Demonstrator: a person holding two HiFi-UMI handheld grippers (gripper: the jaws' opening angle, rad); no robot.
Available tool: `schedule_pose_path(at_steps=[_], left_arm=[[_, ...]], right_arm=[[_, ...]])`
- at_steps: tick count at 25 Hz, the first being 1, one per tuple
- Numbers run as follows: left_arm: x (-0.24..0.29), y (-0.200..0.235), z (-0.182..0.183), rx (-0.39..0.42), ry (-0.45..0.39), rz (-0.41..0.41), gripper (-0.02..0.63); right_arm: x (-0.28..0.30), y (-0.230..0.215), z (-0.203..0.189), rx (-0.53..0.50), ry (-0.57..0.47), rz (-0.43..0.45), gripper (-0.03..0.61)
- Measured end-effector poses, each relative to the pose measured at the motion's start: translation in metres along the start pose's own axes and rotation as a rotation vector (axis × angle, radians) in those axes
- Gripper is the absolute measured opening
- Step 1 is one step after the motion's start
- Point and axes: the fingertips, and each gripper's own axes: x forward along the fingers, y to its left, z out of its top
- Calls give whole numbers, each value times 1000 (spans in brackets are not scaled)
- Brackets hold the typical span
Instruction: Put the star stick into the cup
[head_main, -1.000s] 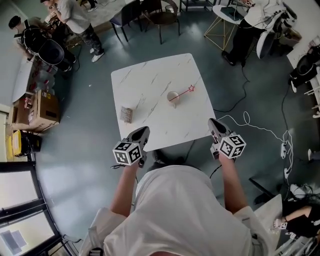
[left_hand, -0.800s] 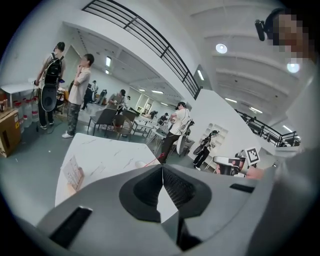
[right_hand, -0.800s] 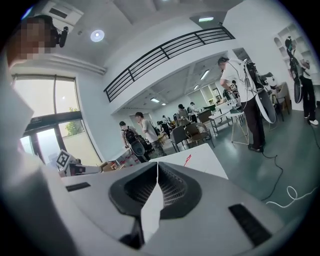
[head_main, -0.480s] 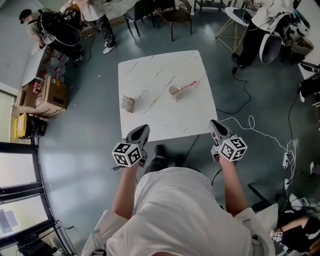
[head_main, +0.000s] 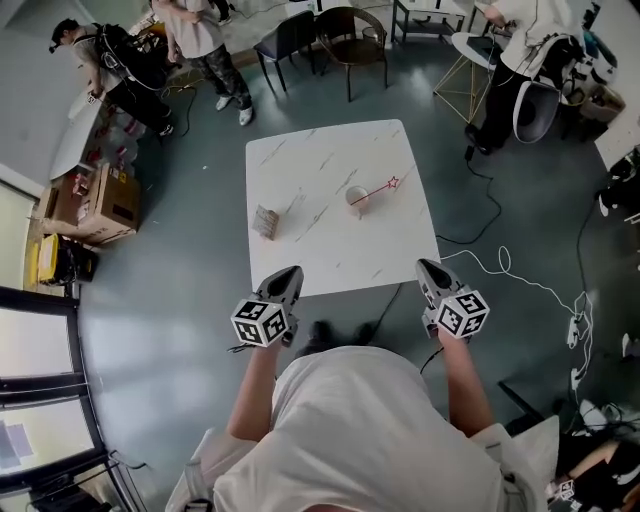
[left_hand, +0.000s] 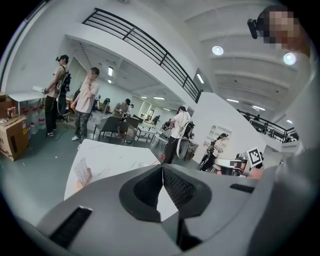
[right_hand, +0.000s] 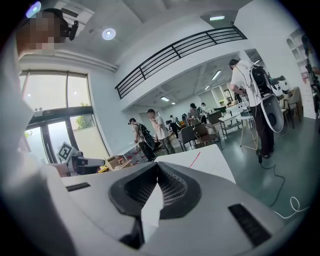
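Note:
In the head view a pale cup (head_main: 356, 197) stands on the white marble table (head_main: 300, 160), right of its middle. The red star stick (head_main: 378, 189) rests in the cup and leans right, its star end out over the tabletop. My left gripper (head_main: 291, 272) hovers at the table's near edge, left of the cup, with its jaws shut and empty. My right gripper (head_main: 426, 264) hangs by the near right corner, also shut on nothing. The left gripper (left_hand: 162, 167) has its tips meeting in its own view. In the right gripper view the right gripper (right_hand: 157, 165) is shut too, with the stick (right_hand: 194, 160) a thin red line beyond.
A small brownish block (head_main: 266, 221) lies on the table's left half. Chairs (head_main: 345, 30) stand beyond the far edge and people stand around the room. A white cable (head_main: 500, 265) trails on the floor at the right; cardboard boxes (head_main: 100, 205) sit at the left.
Both grippers, shut throughout, have drawn back from over the table to its near edge. The cup and the stick in it have not moved on the table.

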Motion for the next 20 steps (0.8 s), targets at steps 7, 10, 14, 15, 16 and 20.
schedule_pose_path(at_steps=[7,10,14,15,16,20], left_arm=[[-6,19,5,4,5,-5,14],[-8,26,6,5,6,-4,14],[-10,30,10,13,10,-20,14],[-12,31,11,16,13,-21,14],[-13,33,12,18,15,-22,14],[-14,38,16,20,8,-27,14]], right_arm=[[11,14,8,-16,-27,13,25],[15,17,10,-12,-41,2,25],[19,15,12,-8,-48,-23,25],[20,15,13,-5,-50,-28,25],[22,16,13,-2,-51,-31,25],[26,21,15,-9,-53,-31,25]])
